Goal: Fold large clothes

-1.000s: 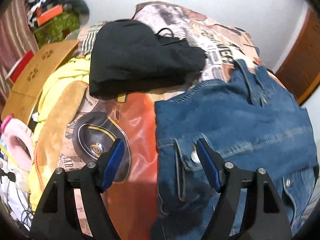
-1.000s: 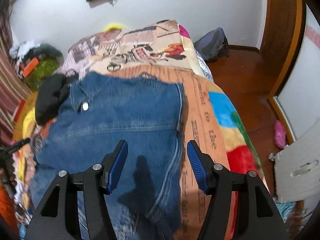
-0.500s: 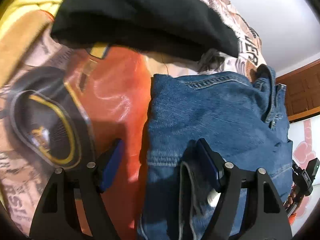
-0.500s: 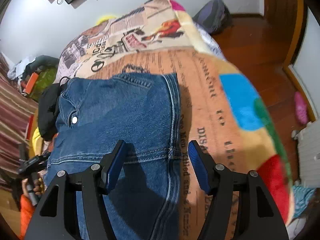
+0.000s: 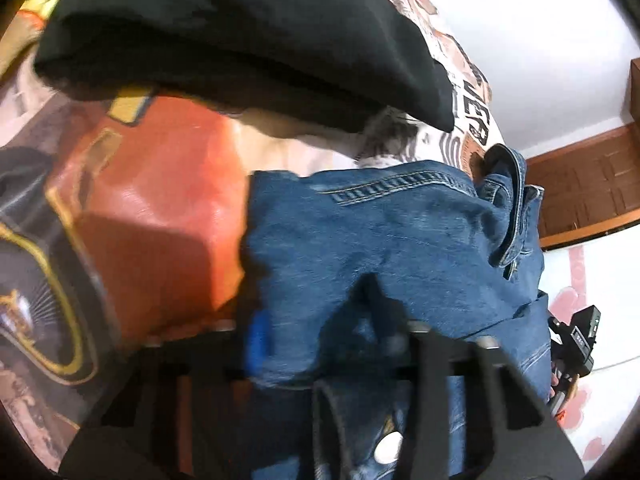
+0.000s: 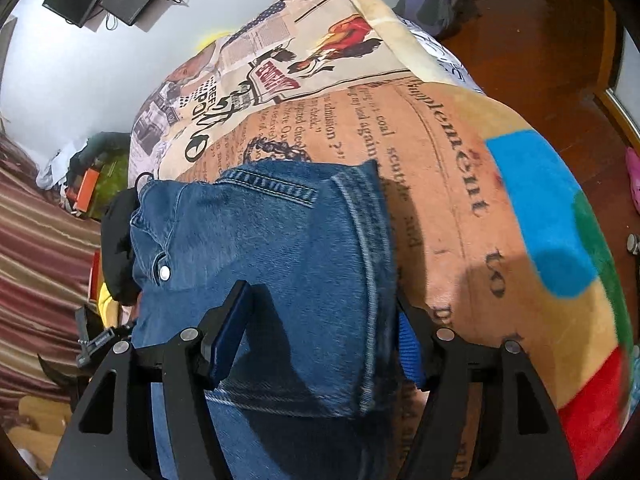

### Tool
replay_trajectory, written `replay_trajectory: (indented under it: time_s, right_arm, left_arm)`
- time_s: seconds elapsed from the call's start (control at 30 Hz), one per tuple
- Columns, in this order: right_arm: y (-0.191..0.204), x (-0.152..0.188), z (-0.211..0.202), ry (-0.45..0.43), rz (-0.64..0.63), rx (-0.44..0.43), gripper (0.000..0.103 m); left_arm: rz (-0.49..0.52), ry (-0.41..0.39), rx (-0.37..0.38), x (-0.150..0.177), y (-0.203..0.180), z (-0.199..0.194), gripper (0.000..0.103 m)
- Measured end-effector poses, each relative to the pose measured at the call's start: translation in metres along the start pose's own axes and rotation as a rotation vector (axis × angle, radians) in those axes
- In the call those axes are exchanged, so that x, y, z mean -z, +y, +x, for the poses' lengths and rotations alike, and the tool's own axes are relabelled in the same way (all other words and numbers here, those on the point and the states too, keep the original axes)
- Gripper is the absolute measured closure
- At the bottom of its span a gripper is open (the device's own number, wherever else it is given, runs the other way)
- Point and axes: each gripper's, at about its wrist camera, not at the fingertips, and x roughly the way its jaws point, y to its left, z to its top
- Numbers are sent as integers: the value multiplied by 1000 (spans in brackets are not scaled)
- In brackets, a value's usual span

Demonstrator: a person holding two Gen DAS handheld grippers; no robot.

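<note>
A blue denim jacket point(image 5: 400, 240) lies partly folded on a printed blanket on the bed; it also shows in the right wrist view point(image 6: 272, 248). My left gripper point(image 5: 320, 336) is open and low over the jacket's left edge, one finger on each side of the edge; the view is blurred. My right gripper point(image 6: 320, 340) is open and straddles the jacket's right seam edge, with the left blue pad point(image 6: 228, 332) over the denim and the right pad point(image 6: 410, 356) beside it on the blanket.
A folded black garment point(image 5: 240, 32) lies on the bed just beyond the jacket. The printed blanket point(image 6: 480, 200) covers the bed, which drops to a wooden floor point(image 6: 560, 40) at the right. Clutter and striped fabric point(image 6: 36, 260) lie at the left.
Both grippers have moved down and forward onto the jacket's side edges. The jaws now straddle the denim edges. The left view has become blurred.
</note>
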Motion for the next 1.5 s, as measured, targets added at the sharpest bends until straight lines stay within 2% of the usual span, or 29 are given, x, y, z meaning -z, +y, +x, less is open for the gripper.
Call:
replay_trajectory:
  time_s: [0.03, 0.07, 0.1, 0.13, 0.17, 0.2, 0.23, 0.4, 0.53, 0.7, 0.83, 0.93, 1.1, 1.3, 1.4, 1.5]
  right_arm:
    - [3, 2, -2, -5, -6, -3, 40]
    - [4, 3, -3, -12, -3, -4, 43]
    - [4, 6, -6, -21, 5, -2, 52]
    - [4, 6, -8, -25, 9, -2, 67]
    - [6, 7, -13, -27, 13, -10, 75]
    - [7, 6, -16, -30, 13, -17, 89]
    - [11, 7, -24, -38, 7, -36, 92]
    - [58, 3, -74, -136, -127, -62, 94]
    - [104, -1, -108, -194, -238, -95, 94]
    - [155, -18, -137, -276, -339, -82, 95]
    - [170, -41, -144, -328, -376, -65, 95]
    - [163, -60, -131, -329, -370, -29, 95]
    - [135, -85, -89, -276, -319, 44, 95]
    - [71, -107, -35, -208, -211, 138, 95]
    - [32, -113, -9, -167, -142, 176, 95]
    - [14, -113, 9, -126, -107, 185, 95]
  left_arm:
    - [0, -10, -9, 1, 0, -5, 88]
    - [2, -21, -7, 4, -1, -11, 92]
    - [5, -34, -6, 5, -3, -16, 96]
    - [13, -51, -7, 7, -6, -24, 96]
    - [34, -68, -12, 9, -15, -33, 97]
    - [57, -79, -18, 10, -22, -38, 97]
    - [89, -101, -34, 12, -32, -48, 97]
    - [212, -187, -81, 14, -89, -98, 98]
    - [289, -256, -48, 19, -128, -143, 98]
    - [390, -327, -17, 17, -182, -180, 98]
    - [462, -395, -18, 9, -212, -196, 98]
    - [469, -419, -63, -10, -221, -187, 98]
    - [426, -362, -154, -50, -204, -138, 98]
    - [343, -298, -285, -84, -152, -74, 98]
    - [294, -262, -300, -97, -122, -52, 98]
    - [282, -230, -315, -99, -105, -33, 97]
